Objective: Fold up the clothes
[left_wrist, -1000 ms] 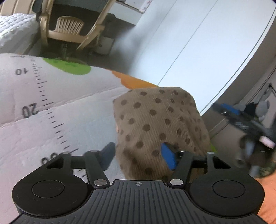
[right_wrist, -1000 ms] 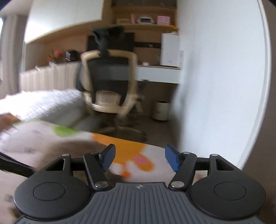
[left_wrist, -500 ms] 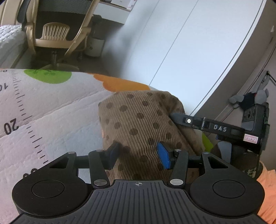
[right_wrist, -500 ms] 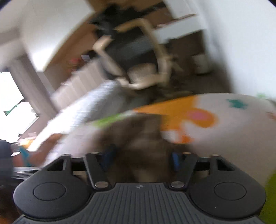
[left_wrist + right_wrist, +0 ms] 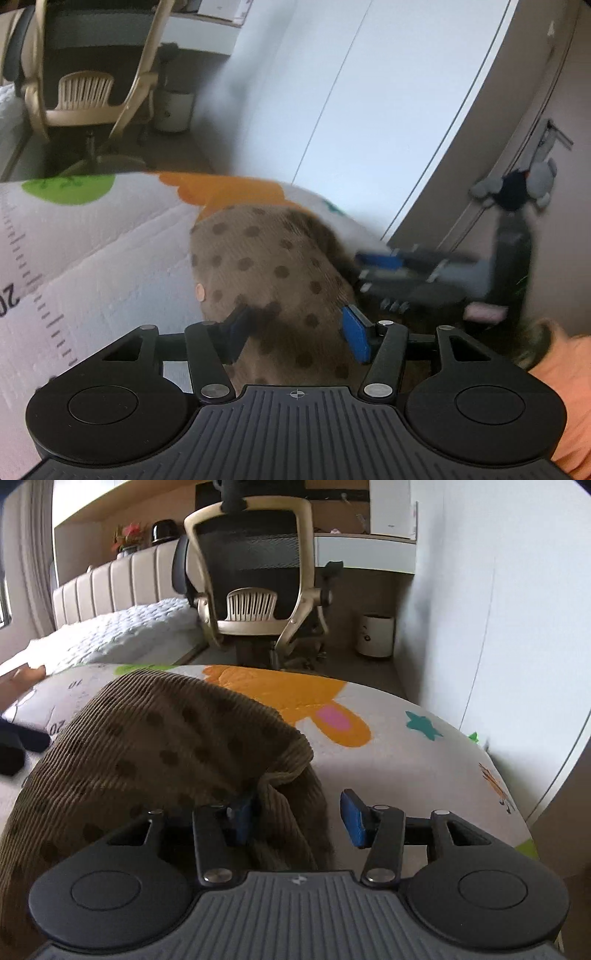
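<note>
Dotted brown garment (image 5: pixel 155 746) lying bunched on printed mat (image 5: pixel 388 760), fold barely begun. Left hand-held gripper (image 5: pixel 295 332) opening, jaws apart astride cloth. Right hand-held gripper (image 5: pixel 299 812) closing around raised fold, not yet clamped.

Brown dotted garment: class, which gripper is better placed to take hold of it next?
Probably the right. The right gripper is closing, with a fold of the brown dotted garment between its fingers. The left gripper straddles cloth too, but is opening.

garment (image 5: pixel 273 273) | brown ribbed corduroy, dark polka dots | bunched, partly folded, edge curled | lying on printed mat (image 5: pixel 388 760)
</note>
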Available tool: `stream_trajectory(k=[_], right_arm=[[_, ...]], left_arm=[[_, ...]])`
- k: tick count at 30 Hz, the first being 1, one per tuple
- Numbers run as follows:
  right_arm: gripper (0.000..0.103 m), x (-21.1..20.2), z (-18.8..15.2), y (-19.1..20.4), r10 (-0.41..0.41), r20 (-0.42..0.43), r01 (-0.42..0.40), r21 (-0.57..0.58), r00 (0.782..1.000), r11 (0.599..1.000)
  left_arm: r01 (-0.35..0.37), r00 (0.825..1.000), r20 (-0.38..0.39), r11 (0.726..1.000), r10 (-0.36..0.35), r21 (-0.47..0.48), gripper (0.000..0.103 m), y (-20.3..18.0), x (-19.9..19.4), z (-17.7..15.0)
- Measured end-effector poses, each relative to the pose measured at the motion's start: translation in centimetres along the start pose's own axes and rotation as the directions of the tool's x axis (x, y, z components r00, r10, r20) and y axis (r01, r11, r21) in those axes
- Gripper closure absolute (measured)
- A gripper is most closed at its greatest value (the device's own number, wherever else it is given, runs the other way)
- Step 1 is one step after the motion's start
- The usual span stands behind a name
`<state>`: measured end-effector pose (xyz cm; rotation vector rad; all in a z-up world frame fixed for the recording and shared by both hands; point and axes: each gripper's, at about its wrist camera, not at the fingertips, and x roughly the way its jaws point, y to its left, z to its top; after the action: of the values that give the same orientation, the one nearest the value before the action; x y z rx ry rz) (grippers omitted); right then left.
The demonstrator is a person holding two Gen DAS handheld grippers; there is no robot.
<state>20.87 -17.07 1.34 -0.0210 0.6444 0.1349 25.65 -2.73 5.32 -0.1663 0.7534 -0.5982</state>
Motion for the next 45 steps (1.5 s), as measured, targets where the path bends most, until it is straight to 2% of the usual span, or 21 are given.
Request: stream_trajectory(k=[1,2,5,8,11,12,15,16,17,18,21,25,27,29,30,32,35,37,40,42,45], right_arm=[[0.055,-0.1,0.0,0.3,-0.014,0.005,0.014,-0.027,1.000,1.000],[0.055,-0.1,0.0,0.8,-0.029,0.010,0.029,-0.055,1.000,0.998],[0.054,-0.5,0.1,1.4,-0.047,0.029,0.050,-0.089,0.998,0.995],[0.052,-3.1,1.0,1.6,-0.053,0.093,0.059,-0.063,0.994,0.996],[0.041,-6.2,1.3,2.5,0.085,0.143,-0.074,-0.081,0.986,0.994],[0.039,-6.8,1.2,3.0,0.136,0.142,-0.123,-0.098,0.980,0.988],[0.036,-5.9,0.0,5.0,0.232,0.047,-0.224,-0.134,0.971,0.965],[0.035,-5.2,-0.5,5.3,0.232,0.025,-0.226,-0.135,0.972,0.965],[0.027,-4.3,-1.0,5.5,0.217,0.008,-0.214,-0.133,0.976,0.968],[0.024,-3.5,-1.5,5.7,0.203,-0.008,-0.202,-0.132,0.979,0.971],[0.023,-3.2,-1.7,5.0,0.219,-0.008,-0.219,-0.096,0.976,0.971],[0.023,-3.6,-2.4,4.3,0.213,-0.004,-0.213,-0.104,0.977,0.972],[0.023,-3.8,-2.8,4.0,0.211,-0.002,-0.210,-0.108,0.978,0.972],[0.022,-4.0,-3.2,3.1,0.215,0.000,-0.214,-0.087,0.977,0.973],[0.022,-3.9,-3.2,2.8,0.217,0.000,-0.216,-0.077,0.976,0.973],[0.022,-3.9,-3.2,2.5,0.217,0.001,-0.216,-0.068,0.976,0.974],[0.022,-4.8,-3.3,1.9,0.218,-0.002,-0.217,-0.072,0.976,0.973],[0.022,-6.0,-3.0,0.4,0.234,0.014,-0.234,-0.033,0.972,0.972],[0.023,-7.2,-2.1,-3.0,0.218,0.094,-0.229,0.128,0.971,0.965],[0.024,-6.8,-1.7,-4.4,0.164,0.114,-0.185,0.210,0.980,0.960],[0.043,-4.1,-1.5,-3.7,0.084,0.035,-0.089,0.191,0.996,0.978]], left_arm=[[-0.005,1.000,0.022,1.000,0.006,-0.011,0.023,0.1,-0.4,0.4],[-0.029,0.998,0.048,0.999,0.030,-0.020,0.016,0.4,-0.6,0.7],[-0.146,0.987,0.069,0.989,0.148,-0.026,0.018,1.2,0.6,1.6],[-0.194,0.981,0.021,0.981,0.194,-0.033,0.020,2.2,3.5,1.9],[-0.212,0.977,0.014,0.977,0.211,0.014,0.017,1.8,5.2,2.1],[-0.222,0.975,0.015,0.974,0.222,0.043,0.016,1.5,5.5,2.1],[-0.252,0.968,0.018,0.962,0.251,0.105,0.016,0.6,6.4,2.3],[-0.256,0.967,0.018,0.960,0.256,0.111,0.016,0.5,6.6,2.4],[-0.259,0.966,0.018,0.959,0.258,0.113,0.016,0.4,6.6,2.4],[-0.260,0.965,0.015,0.958,0.260,0.117,0.016,0.3,6.7,2.3],[-0.268,0.963,0.014,0.953,0.269,0.141,0.014,0.1,6.6,1.9],[-0.244,0.970,0.017,0.963,0.244,0.118,0.010,0.3,5.3,2.2],[-0.186,0.983,0.015,0.980,0.185,0.064,0.009,1.0,3.9,1.8],[-0.084,0.996,0.005,0.996,0.084,-0.029,0.009,2.5,2.6,0.7],[-0.042,0.999,-0.006,0.996,0.042,-0.075,0.009,3.2,2.4,0.0],[-0.002,0.999,-0.042,0.988,-0.005,-0.154,0.009,4.4,2.7,-1.3],[0.002,0.998,-0.058,0.976,-0.015,-0.218,0.008,4.7,4.1,-2.4],[-0.011,0.998,-0.059,0.974,-0.002,-0.226,0.010,4.1,4.6,-2.5],[-0.043,0.998,-0.058,0.983,0.033,-0.179,0.020,2.5,5.1,-2.3],[-0.069,0.997,-0.051,0.989,0.063,-0.131,0.022,1.5,5.1,-2.4],[-0.086,0.996,-0.049,0.990,0.081,-0.111,0.023,0.9,5.2,-2.5]])
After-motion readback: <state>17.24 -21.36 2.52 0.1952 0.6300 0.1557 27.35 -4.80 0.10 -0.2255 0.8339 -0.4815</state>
